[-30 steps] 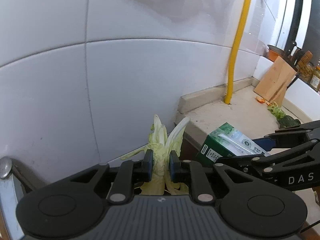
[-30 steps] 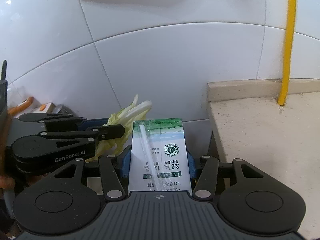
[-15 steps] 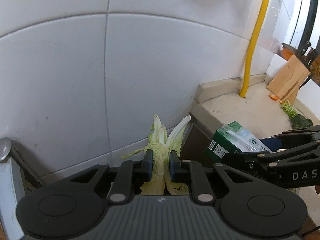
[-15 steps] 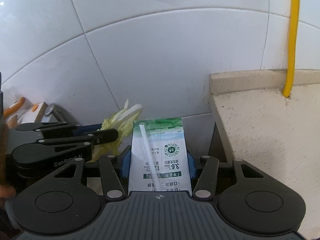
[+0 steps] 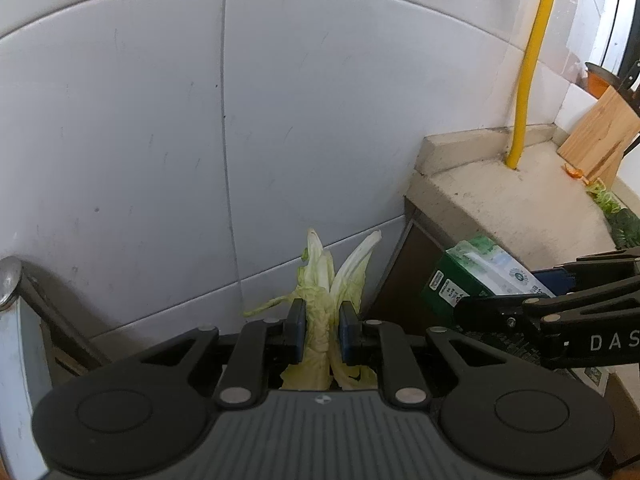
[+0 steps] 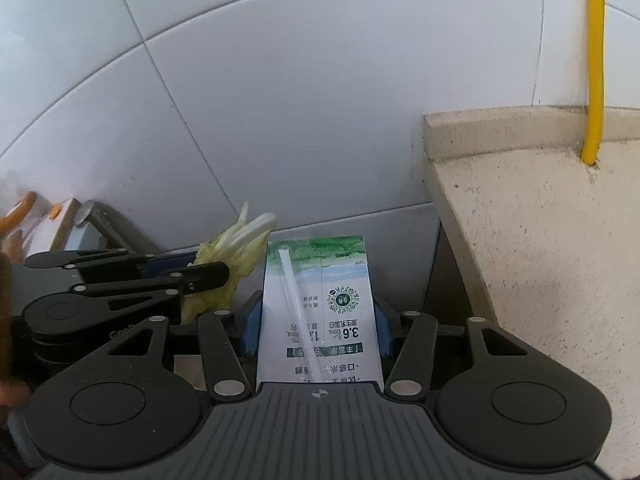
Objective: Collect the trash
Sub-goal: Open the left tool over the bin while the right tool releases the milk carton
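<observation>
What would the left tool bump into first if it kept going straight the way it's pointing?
Probably the white tiled wall. The left tool, shut on cabbage leaves, points at the wall's lower part, and nothing else shows in between. How far off the wall is, the picture can't tell.

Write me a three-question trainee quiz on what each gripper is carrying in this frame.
1. What does the left gripper hold?
2. True or false: the right gripper is closed on a milk carton.
3. The yellow pipe meets: A) the stone counter B) the carton C) the wooden board

Key
1. Pale cabbage leaves, pinched between its pads.
2. True.
3. A.
</observation>
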Demonstrator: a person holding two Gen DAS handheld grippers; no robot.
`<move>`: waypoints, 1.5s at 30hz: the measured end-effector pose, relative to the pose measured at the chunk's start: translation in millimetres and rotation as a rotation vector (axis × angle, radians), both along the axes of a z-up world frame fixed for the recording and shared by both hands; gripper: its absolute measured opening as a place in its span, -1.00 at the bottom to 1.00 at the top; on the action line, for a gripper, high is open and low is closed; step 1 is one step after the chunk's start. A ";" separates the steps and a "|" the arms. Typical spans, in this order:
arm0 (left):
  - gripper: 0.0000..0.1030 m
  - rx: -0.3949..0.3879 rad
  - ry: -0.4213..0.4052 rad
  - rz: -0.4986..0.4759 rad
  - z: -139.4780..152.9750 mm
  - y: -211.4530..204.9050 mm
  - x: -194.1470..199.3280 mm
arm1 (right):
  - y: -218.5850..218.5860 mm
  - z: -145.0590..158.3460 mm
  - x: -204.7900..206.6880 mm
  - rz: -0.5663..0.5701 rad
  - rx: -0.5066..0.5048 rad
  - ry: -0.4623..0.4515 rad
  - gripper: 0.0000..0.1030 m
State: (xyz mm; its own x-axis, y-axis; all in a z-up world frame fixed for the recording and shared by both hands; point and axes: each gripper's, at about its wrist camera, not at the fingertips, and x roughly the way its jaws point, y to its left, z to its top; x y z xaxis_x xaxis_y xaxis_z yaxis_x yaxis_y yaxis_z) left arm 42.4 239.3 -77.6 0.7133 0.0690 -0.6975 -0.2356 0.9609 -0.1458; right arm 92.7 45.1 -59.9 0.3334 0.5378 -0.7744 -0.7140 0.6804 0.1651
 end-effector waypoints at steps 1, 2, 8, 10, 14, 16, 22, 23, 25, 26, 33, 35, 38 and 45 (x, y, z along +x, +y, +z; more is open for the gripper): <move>-0.77 0.001 0.004 0.002 -0.9 -0.1 0.6 | -0.1 -0.9 1.0 -0.002 -0.002 0.003 0.17; -0.77 0.001 0.009 0.004 -1.9 0.1 1.1 | -0.5 -1.9 2.2 -0.005 -0.003 0.008 0.17; -0.76 0.003 0.025 0.012 -5.4 2.6 1.7 | 1.5 -7.3 6.4 -0.011 -0.016 0.021 0.17; -0.76 0.004 0.030 0.014 -6.5 3.3 2.6 | 0.9 -9.5 7.6 -0.014 -0.017 0.025 0.17; -0.76 0.008 0.041 0.009 -9.4 0.6 9.6 | 0.1 -13.2 10.9 -0.021 -0.023 0.030 0.17; -0.76 0.010 0.047 0.006 -9.9 -0.2 10.0 | 0.8 -14.6 12.2 -0.027 -0.026 0.032 0.17; -0.76 0.016 0.062 0.003 -13.0 -0.4 14.6 | 1.5 -22.7 16.6 -0.038 -0.040 0.043 0.18; -0.76 0.016 0.064 0.002 -13.5 -0.3 14.8 | 1.1 -23.9 17.1 -0.041 -0.041 0.044 0.18; -0.76 0.017 0.068 0.000 -14.4 -0.7 16.6 | 0.9 -26.2 18.8 -0.045 -0.041 0.050 0.18; -0.76 0.018 0.070 -0.002 -14.9 -1.2 17.3 | 0.7 -26.9 19.2 -0.046 -0.042 0.050 0.18; -0.76 0.021 0.077 -0.006 -17.8 -1.2 20.3 | 3.5 -30.5 22.2 -0.048 -0.047 0.057 0.18; -0.76 0.023 0.078 -0.006 -18.4 -1.4 20.9 | 4.5 -31.5 22.6 -0.047 -0.049 0.059 0.18; -0.75 0.025 0.084 -0.008 -19.5 -0.6 22.5 | 6.3 -33.4 23.6 -0.044 -0.049 0.063 0.18; -0.65 0.046 0.093 -0.013 -19.1 -1.5 25.5 | 7.0 -38.1 30.0 -0.058 -0.046 0.088 0.20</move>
State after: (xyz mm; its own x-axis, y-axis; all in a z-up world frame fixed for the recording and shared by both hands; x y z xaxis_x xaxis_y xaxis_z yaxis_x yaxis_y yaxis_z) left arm 67.9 237.8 -96.7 0.6463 0.0932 -0.7574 -0.2333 0.9691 -0.0798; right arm 122.7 52.1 -98.0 0.2928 0.4825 -0.8255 -0.6575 0.7285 0.1925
